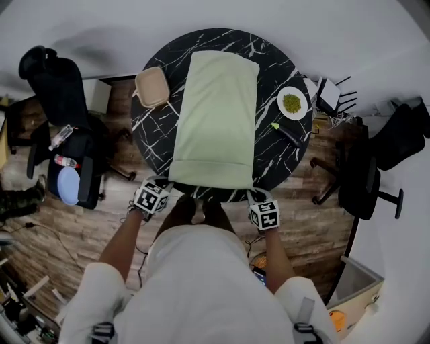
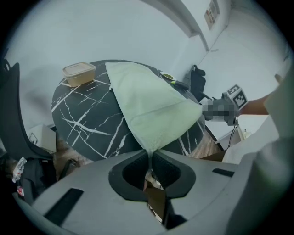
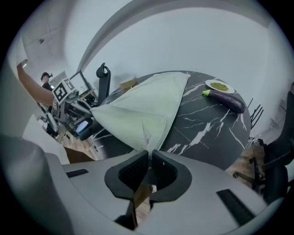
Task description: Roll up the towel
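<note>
1. Pale green rectangular cloth towel [image 1: 215,121] spread flat, lengthwise, across a round black bench [image 1: 269,144] with white marble veining; near edge overhanging the bench rim by the person.
2. Left hand-held gripper [image 2: 150,155] pinching the towel's near left corner, pads pressed together on the cloth.
3. Right hand-held gripper [image 3: 149,158] pinching the near right corner the same way, corner lifted into a peak.
4. Small red mark [image 3: 147,136] on the towel hem just above the right jaws; too small to read.
5. Beige lidded plastic container [image 1: 152,87] left of the towel; white round plate [image 1: 293,103] of green food to its right, dark purple eggplant [image 3: 225,98] near the plate.
6. Wall sign [image 2: 212,11] in the left gripper view, print too blurred to read.
</note>
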A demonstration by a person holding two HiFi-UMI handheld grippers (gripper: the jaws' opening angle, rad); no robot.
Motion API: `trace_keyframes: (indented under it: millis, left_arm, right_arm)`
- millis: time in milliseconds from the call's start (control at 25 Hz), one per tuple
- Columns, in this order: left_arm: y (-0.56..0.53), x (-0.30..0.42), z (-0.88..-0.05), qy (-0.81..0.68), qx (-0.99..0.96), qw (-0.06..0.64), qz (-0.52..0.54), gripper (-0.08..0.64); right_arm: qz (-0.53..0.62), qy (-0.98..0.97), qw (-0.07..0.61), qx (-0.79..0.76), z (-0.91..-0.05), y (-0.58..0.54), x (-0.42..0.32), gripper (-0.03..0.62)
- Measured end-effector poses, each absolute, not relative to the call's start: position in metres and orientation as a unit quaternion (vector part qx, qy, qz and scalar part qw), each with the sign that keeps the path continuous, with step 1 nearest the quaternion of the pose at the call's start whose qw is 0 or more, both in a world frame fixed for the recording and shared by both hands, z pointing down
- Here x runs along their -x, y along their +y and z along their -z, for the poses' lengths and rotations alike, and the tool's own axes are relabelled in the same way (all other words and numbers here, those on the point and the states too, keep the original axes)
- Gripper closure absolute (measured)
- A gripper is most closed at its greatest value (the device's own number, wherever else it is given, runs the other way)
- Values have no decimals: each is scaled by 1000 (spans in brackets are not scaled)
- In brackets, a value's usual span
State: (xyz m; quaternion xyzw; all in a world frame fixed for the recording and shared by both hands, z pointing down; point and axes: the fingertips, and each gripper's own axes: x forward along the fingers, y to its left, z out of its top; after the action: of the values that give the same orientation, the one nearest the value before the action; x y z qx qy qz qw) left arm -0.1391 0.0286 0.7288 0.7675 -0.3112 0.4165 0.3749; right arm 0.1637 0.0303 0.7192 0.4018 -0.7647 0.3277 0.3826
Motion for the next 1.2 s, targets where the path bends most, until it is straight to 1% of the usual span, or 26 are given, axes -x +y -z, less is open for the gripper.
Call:
trace_keyframes:
  millis: [200,320,480,720,840,960,1080,1200]
  left_arm:
    - [87,139,-716,-273,-753,423,-423,541]
    - [96,140,-704,-270,-750,437,-416,541]
    - [62,137,-691,-282,-752,445,-396,540]
    - [-11,124,-695,-287,-729,503,-364,540]
    - [-38,124,-706,-297,-703,535,-363,538]
    - [-43,122,-702,-289,-708,531,-365,538]
    - [-13,121,-694,-269,-723,517,-371,538]
    - [35,127,-693,-252,-720,524,-379,538]
  right_arm:
    - [-378,-756,371,-385,-707,87,-163,575]
    - [-408,-756,332,-390,-683,94,-163,575]
    - [-428,-756,276,-411,-656,59,-165,575]
    - [-488,-722,245,-425,-665,-8,-166,575]
    - [-514,-699,245,-431,-673,-37,-164,575]
    - [-507,-705,254,-427,-668,-44,-163,575]
    - [-503,-713,267,-410,-663,-22,-164,575]
    - [-517,-705,284,-393,-670,23,-169,575]
